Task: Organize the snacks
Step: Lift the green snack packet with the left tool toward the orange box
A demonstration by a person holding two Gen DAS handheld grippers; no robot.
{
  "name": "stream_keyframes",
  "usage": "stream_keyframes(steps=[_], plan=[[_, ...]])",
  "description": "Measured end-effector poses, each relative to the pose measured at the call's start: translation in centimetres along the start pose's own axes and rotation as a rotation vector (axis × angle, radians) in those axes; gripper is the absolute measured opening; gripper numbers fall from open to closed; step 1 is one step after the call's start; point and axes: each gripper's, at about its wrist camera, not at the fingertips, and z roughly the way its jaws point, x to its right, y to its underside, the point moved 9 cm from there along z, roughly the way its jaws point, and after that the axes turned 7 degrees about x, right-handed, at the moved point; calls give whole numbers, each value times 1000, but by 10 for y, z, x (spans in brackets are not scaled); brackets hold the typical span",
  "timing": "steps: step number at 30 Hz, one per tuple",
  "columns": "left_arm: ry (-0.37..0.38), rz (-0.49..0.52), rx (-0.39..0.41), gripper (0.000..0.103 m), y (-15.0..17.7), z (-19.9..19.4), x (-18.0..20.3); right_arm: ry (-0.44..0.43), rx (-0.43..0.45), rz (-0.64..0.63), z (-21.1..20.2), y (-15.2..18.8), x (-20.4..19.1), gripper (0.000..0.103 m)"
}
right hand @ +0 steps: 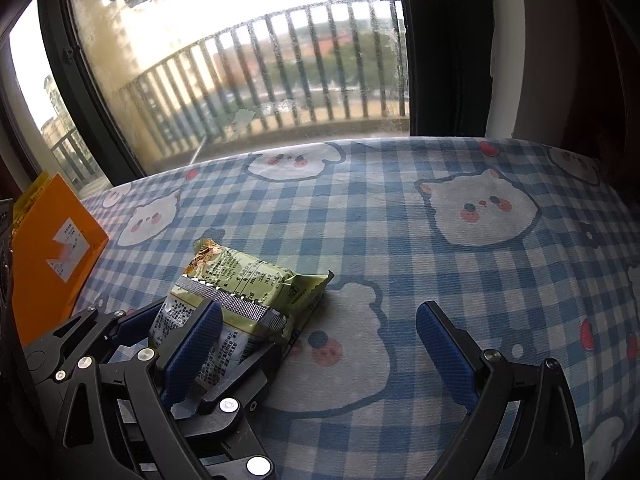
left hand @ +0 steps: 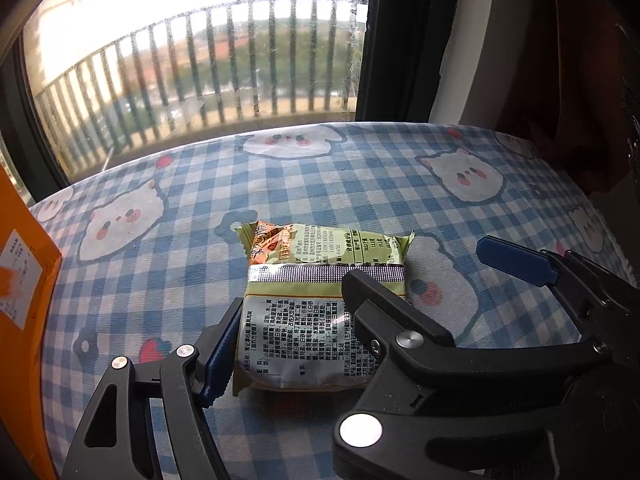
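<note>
One green snack packet (left hand: 316,304) lies seam-up on the checked tabletop (left hand: 360,184), and the sorting looks barely begun: the packet is not yet lifted, and the orange box (left hand: 24,280) at nine o'clock, which may be its destination, stands well apart from it. The left tool (left hand: 288,320) is closed partway around the near end of the packet; its blue pad (left hand: 218,354) at seven o'clock touches the wrapper's left edge, while the other finger lies over the packet's right side, so it appears to have hold of it, though how firmly cannot be told. The right tool (right hand: 320,348) stands wide open and empty, its fingers straddling bare cloth just right of the packet. From the left wrist view the packet's printed back and crimped far end at twelve o'clock are clear, and one blue finger of the right tool juts in at three o'clock. The right wrist view alone shows the packet pinched between the left tool's fingers from the side, at eight o'clock, and yellow packaging (right hand: 32,192) poking above the orange box at nine o'clock.
</note>
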Motion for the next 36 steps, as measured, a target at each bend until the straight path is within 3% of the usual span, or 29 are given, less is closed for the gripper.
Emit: stream_keyframes(steps=[23, 36], plan=[[14, -49, 70, 75, 10, -74, -37, 21, 32, -23, -52, 4, -64, 99], [9, -77, 149, 75, 13, -130, -70, 18, 96, -71, -91, -4, -115, 99]])
